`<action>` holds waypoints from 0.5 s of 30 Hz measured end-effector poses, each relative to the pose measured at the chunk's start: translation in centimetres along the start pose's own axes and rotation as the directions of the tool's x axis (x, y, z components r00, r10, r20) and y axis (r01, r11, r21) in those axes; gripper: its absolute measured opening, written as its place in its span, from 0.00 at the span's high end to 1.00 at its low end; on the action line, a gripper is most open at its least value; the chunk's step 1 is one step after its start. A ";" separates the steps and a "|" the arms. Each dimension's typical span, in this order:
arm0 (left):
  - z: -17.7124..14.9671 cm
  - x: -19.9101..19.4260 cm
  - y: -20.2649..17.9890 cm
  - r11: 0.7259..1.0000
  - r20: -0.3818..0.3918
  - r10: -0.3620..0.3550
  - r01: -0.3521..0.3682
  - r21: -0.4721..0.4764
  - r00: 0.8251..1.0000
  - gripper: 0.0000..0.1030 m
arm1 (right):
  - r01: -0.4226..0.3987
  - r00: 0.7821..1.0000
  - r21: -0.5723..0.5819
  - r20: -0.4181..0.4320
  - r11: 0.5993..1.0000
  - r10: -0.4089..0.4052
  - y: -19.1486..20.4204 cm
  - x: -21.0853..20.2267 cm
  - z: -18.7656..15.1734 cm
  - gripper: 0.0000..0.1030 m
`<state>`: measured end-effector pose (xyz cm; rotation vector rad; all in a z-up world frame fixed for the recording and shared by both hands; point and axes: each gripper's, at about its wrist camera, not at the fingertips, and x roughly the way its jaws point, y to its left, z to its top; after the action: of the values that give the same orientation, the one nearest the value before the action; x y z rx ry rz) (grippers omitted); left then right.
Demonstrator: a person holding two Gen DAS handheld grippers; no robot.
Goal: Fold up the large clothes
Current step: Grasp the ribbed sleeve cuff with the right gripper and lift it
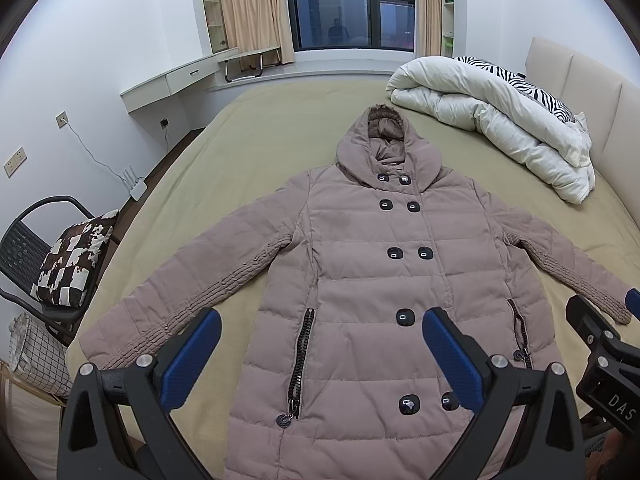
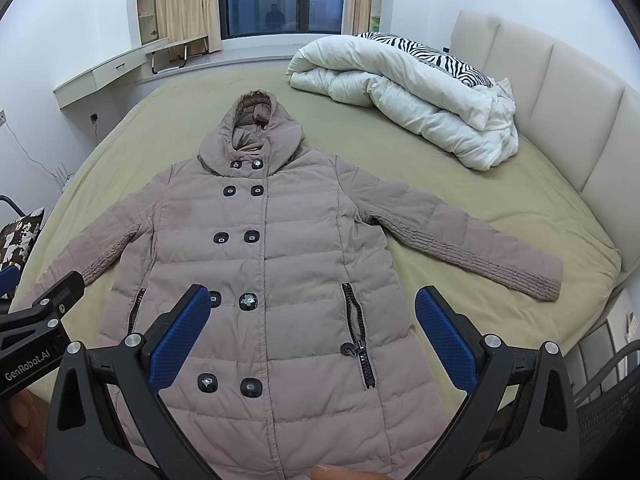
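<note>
Left gripper (image 1: pixel 322 334) nearest, blue-padded fingers (image 1: pixel 452 354) spread wide, nothing between them, hovering above the lower front of the puffer coat (image 1: pixel 360 280), not touching it. Right gripper (image 2: pixel 312 312) same: fingers (image 2: pixel 444 336) wide apart, empty, above the coat's hem area; a fingertip shows at the bottom edge of the right view. Each gripper's black body shows at the side of the other's view.

Coat is a taupe hooded, double-breasted quilted one, lying flat face up on the olive bed sheet (image 1: pixel 248 152), buttoned, hem at the near edge of the bed, hood (image 1: pixel 380 140) pointing to the far edge, both sleeves spread out to the sides. Two zip pockets on the front.

Farther: rolled white duvet (image 1: pixel 500 128) at the far right corner of the bed by the padded headboard (image 2: pixel 560 92), zebra pillow (image 2: pixel 432 54) behind it. Chair with a patterned cushion (image 1: pixel 72 256) off the left edge. Window (image 1: pixel 348 0) with curtains at the back.
</note>
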<state>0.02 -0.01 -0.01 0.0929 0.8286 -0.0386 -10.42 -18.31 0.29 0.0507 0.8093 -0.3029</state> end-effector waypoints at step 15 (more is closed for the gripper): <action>-1.1 2.8 -1.2 0.999 0.017 0.002 -0.003 0.046 1.000 0.00 | -0.018 0.999 0.035 -0.032 0.999 0.019 -3.5 3.8 0.3 0.00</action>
<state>0.97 -1.07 -2.89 0.1369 0.8108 -0.0559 -8.68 -22.67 -1.98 0.0961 0.8348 -0.2997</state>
